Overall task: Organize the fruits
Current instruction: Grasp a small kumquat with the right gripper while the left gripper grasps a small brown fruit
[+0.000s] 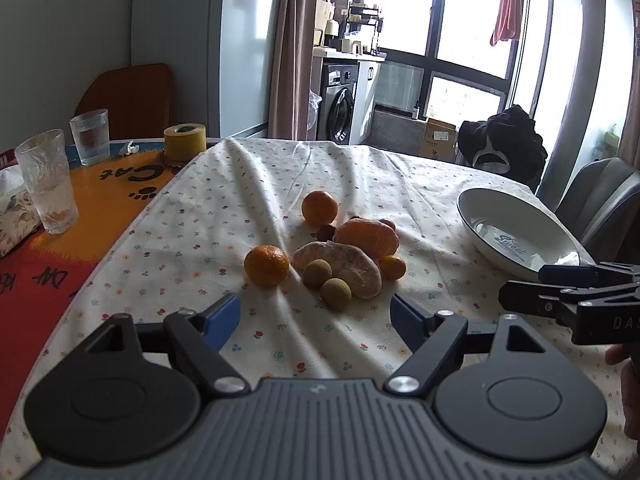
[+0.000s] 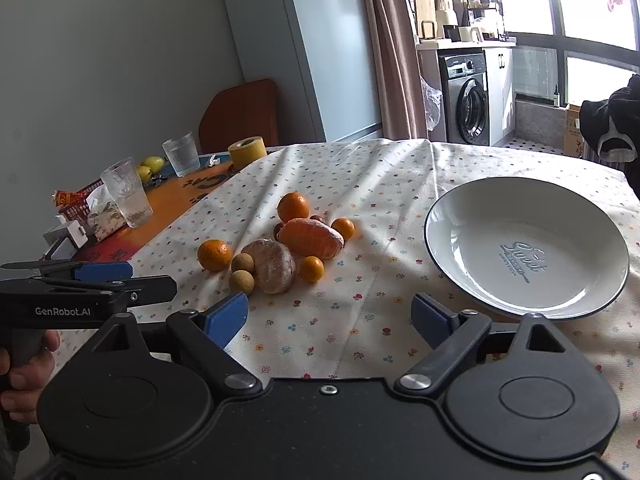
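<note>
A heap of fruit lies on the flowered tablecloth (image 1: 200,236): two whole mandarins (image 1: 266,265) (image 1: 319,207), two peeled citrus pieces (image 1: 344,264) (image 1: 368,237), two brown longans (image 1: 335,294), small kumquats (image 1: 392,267) and a dark red fruit (image 1: 325,232). The white plate (image 2: 580,216) with a dark rim stands empty to the right of the heap. My left gripper (image 1: 316,320) is open, just short of the longans. My right gripper (image 2: 330,322) is open too, in front of the heap (image 2: 276,264) and left of the plate (image 1: 476,200). Each gripper shows at the edge of the other's view.
Two glasses (image 1: 48,180) (image 1: 91,136), a yellow tape roll (image 1: 185,141) and a tissue box (image 1: 14,208) stand on the orange mat at the left. Pears (image 2: 154,164) lie behind them. Chairs with dark clothing (image 1: 504,140) stand past the table's right edge.
</note>
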{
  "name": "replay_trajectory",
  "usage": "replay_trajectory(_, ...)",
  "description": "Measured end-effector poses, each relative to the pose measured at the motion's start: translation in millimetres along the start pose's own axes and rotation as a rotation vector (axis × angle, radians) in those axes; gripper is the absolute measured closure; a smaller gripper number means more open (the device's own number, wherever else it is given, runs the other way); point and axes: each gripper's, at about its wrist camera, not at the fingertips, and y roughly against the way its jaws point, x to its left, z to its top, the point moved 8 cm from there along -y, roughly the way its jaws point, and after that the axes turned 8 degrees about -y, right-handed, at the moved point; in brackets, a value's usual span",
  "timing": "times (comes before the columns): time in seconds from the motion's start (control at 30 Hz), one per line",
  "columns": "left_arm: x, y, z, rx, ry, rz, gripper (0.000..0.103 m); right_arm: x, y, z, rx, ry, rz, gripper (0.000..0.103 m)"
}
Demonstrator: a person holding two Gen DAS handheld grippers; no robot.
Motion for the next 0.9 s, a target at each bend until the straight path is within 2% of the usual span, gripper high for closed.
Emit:
replay_trajectory(0.3, -6.1, -26.4, -0.1, 0.033, 0.013, -0.014, 0.035, -5.0, -21.1, 3.1, 0.025, 0.000, 0.030, 0.021)
replay_trajectory(0.73, -8.7, -56.5, 0.1, 0.096, 0.069, -0.041, 0.051, -6.1, -50.4, 5.8, 0.090, -0.015, 0.078, 0.037)
replay_trajectory(0.9, -10.5, -67.0, -3.6, 0.127, 0.092, -0.048, 0.062, -3.2, -64.8, 3.2, 0.122, -0.005, 0.095, 0.045)
